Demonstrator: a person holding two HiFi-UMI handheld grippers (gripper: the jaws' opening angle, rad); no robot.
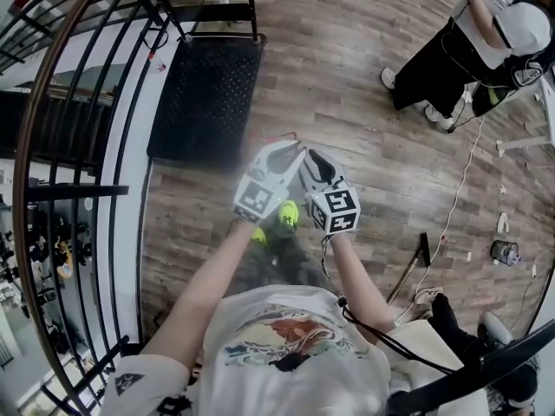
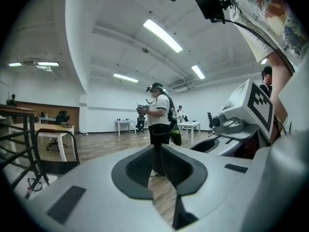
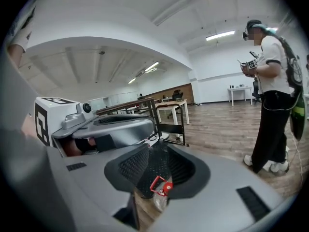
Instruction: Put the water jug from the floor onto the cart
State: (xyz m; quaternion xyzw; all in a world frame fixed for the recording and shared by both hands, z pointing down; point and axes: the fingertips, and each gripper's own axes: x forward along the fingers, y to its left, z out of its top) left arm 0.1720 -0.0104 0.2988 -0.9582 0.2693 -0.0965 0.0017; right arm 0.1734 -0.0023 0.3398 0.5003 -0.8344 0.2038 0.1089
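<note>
The water jug (image 3: 161,190) is clear plastic with a red cap and red handle. It stands on the wooden floor just beyond my right gripper (image 3: 155,164), whose jaws are open and apart from it. In the head view only its red handle (image 1: 280,137) shows, faint, ahead of both gripper tips. The cart (image 1: 208,94) is a low black mesh platform to the jug's upper left. My left gripper (image 1: 290,151) is held tight beside my right gripper (image 1: 310,157). In its own view my left gripper (image 2: 157,152) is shut, with only a slit and nothing inside.
A black railing (image 1: 78,189) curves along the left. A black tube frame (image 1: 212,11) stands at the cart's far end. Another person (image 1: 468,50) stands at the upper right holding grippers. A white cable (image 1: 460,189) and small items (image 1: 506,251) lie on the floor at right.
</note>
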